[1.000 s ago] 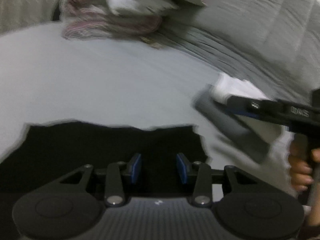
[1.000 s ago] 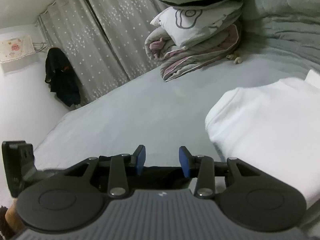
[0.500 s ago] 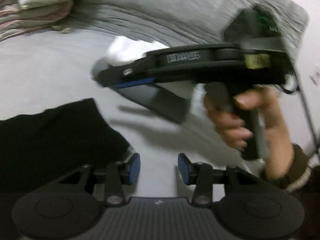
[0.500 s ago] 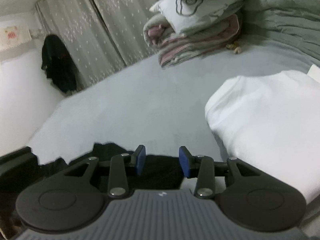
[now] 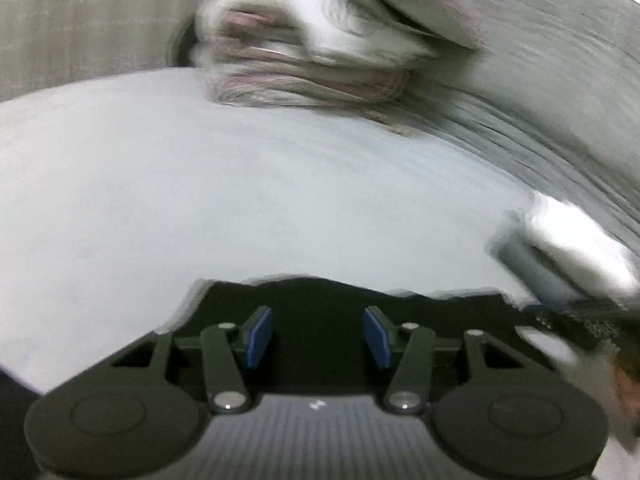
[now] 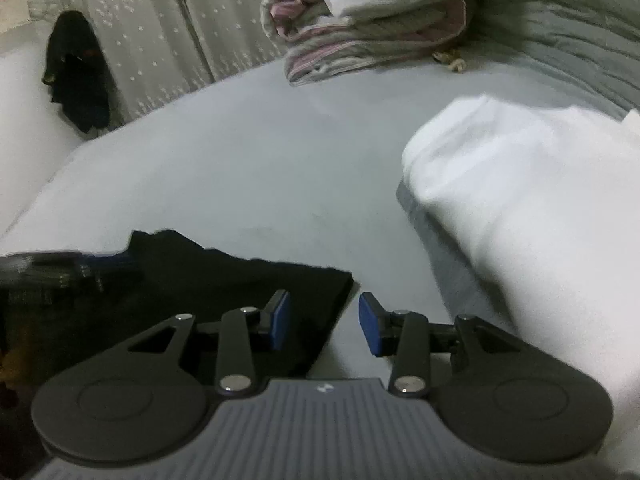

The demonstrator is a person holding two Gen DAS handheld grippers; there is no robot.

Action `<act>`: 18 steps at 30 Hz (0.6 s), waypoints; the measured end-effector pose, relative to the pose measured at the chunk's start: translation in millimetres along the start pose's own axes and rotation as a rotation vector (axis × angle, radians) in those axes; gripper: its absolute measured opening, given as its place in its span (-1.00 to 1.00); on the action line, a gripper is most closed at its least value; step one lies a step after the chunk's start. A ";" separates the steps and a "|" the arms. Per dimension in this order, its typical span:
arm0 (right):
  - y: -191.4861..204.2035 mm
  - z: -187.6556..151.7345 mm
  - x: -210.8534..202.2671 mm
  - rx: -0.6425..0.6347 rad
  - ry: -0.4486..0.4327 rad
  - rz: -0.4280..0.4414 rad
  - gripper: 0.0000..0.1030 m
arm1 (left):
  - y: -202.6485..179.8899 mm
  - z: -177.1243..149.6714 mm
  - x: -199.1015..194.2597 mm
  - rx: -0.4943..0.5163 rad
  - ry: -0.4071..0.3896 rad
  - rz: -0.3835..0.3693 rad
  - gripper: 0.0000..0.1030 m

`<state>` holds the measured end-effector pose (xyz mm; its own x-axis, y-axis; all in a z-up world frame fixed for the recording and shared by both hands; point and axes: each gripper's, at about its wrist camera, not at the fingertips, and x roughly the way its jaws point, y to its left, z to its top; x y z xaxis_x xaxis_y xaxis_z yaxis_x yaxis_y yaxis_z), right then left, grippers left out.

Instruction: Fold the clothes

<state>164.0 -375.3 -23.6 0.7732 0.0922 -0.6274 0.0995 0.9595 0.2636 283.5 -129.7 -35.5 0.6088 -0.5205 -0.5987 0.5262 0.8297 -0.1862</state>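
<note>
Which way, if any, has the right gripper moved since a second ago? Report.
Yes. The right gripper has dipped toward the black garment: the folded quilt pile sits higher in its view.

Grey bed sheet (image 6: 248,152), star-dotted curtains (image 6: 160,32), stacked bedding (image 6: 372,36), dim light

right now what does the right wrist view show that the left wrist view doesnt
Only the right wrist view: dotted curtains, a dark garment hanging beside them, and the right gripper open over the black garment's corner. Only the left wrist view: the left gripper, jaws opening above the cloth. Both: black garment, white folded clothes, stacked bedding, grey bed sheet.
</note>
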 end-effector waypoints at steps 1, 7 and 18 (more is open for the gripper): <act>0.5 -1.4 3.4 0.004 0.002 -0.006 -0.17 | 8.3 1.1 2.5 -0.021 -0.014 0.046 0.01; 6.9 -10.2 15.9 -0.017 -0.069 -0.047 -0.24 | 28.2 2.7 31.5 -0.110 -0.031 0.138 -0.12; 13.6 -14.3 18.5 -0.153 -0.148 -0.243 -0.96 | 4.4 0.7 50.5 -0.063 -0.104 0.262 -0.84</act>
<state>170.7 -356.8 -42.1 0.8220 -0.1736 -0.5424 0.2060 0.9785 -0.0009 317.0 -152.5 -66.0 0.7783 -0.3021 -0.5504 0.3071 0.9478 -0.0859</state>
